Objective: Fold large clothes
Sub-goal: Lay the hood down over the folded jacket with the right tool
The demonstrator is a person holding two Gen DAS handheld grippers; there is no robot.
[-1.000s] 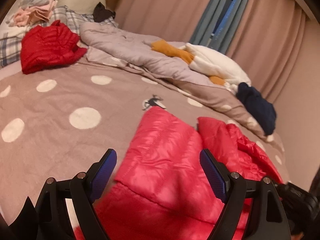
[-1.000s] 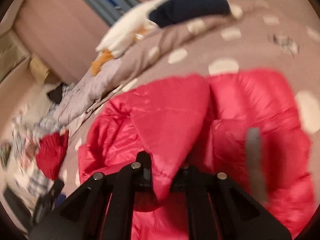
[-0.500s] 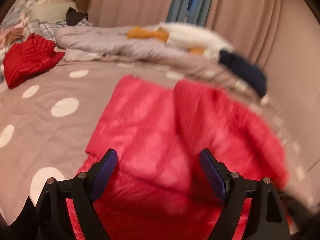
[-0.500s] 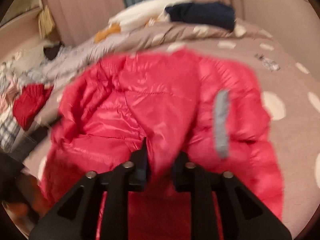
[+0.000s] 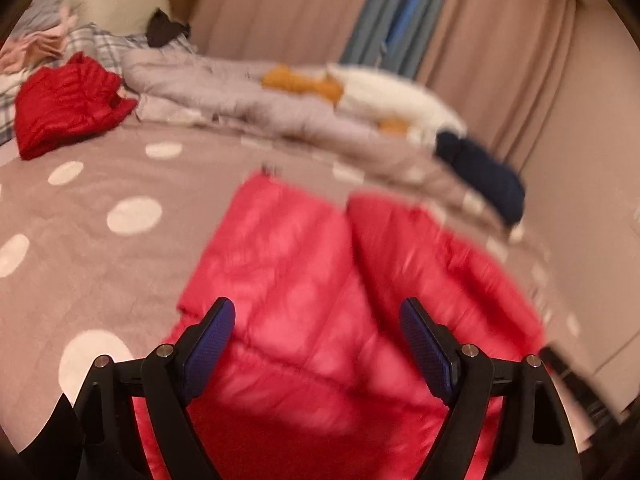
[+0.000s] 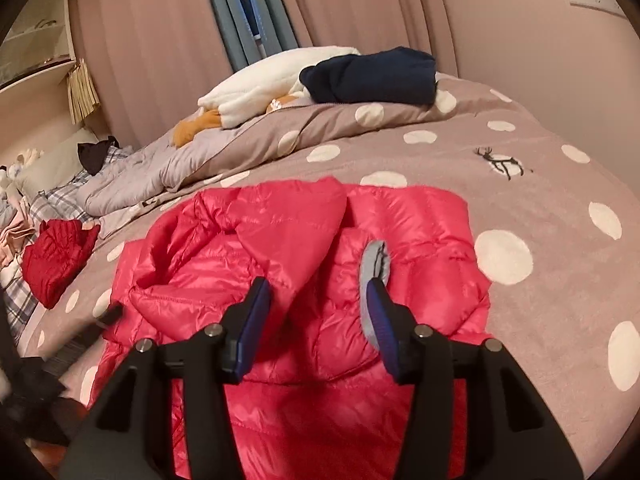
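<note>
Pink jacket [image 5: 304, 264] blurred (hem cut off below)

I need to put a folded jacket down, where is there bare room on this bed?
Bare polka-dot bedspread lies right of the pink puffer jacket, out to the deer print. Another patch lies between it and the red jacket. The far edge is crowded: grey duvet, white fleece, navy garment.
</note>
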